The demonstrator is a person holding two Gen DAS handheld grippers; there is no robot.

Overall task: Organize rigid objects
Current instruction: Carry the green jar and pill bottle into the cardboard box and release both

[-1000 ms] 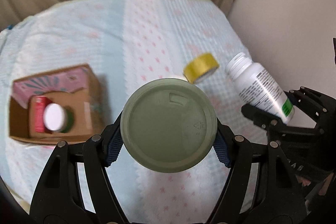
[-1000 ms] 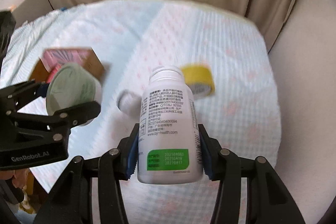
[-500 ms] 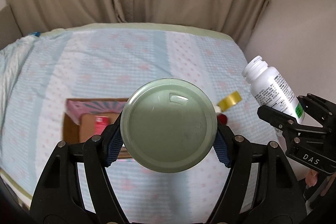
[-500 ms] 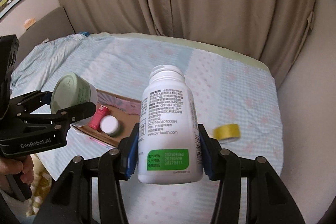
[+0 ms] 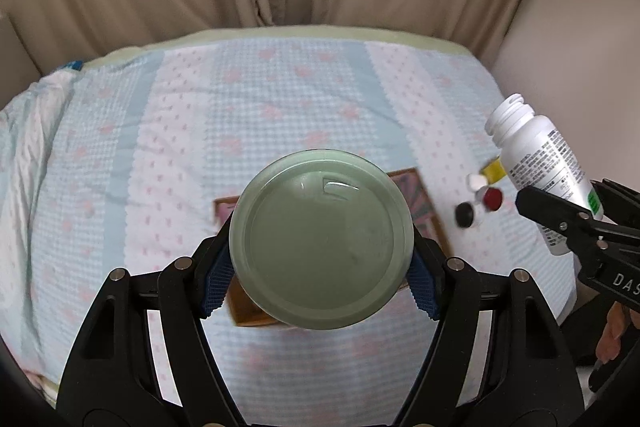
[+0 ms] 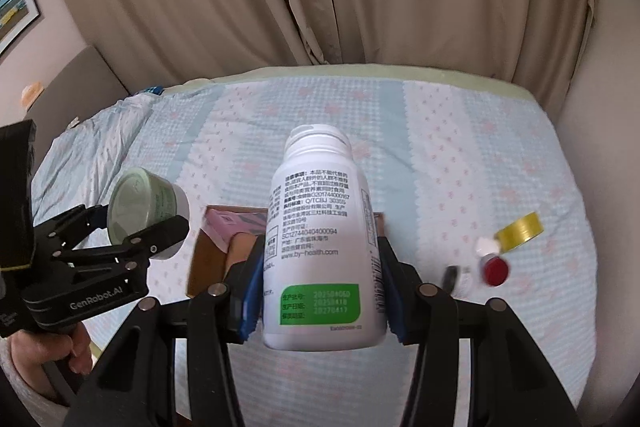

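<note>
My left gripper (image 5: 320,279) is shut on a round tub with a pale green lid (image 5: 321,241), held in the air above the bed; it also shows in the right wrist view (image 6: 146,211). My right gripper (image 6: 322,291) is shut on a white pill bottle with a green label (image 6: 320,251), its neck pointing away; the bottle shows at the right of the left wrist view (image 5: 540,163). A cardboard box (image 6: 208,251) with a pink carton (image 6: 228,229) inside lies on the bed below both, mostly hidden.
A yellow tape roll (image 6: 519,231), a red cap (image 6: 495,269), a white cap (image 6: 487,246) and a small black-capped jar (image 5: 466,215) lie on the blue checked bedspread (image 5: 280,107) at the right. Beige curtains hang behind. A wall stands right.
Both grippers have pulled back and risen with their loads; the bed and box look smaller and farther. The box now sits behind the held tub and bottle.
</note>
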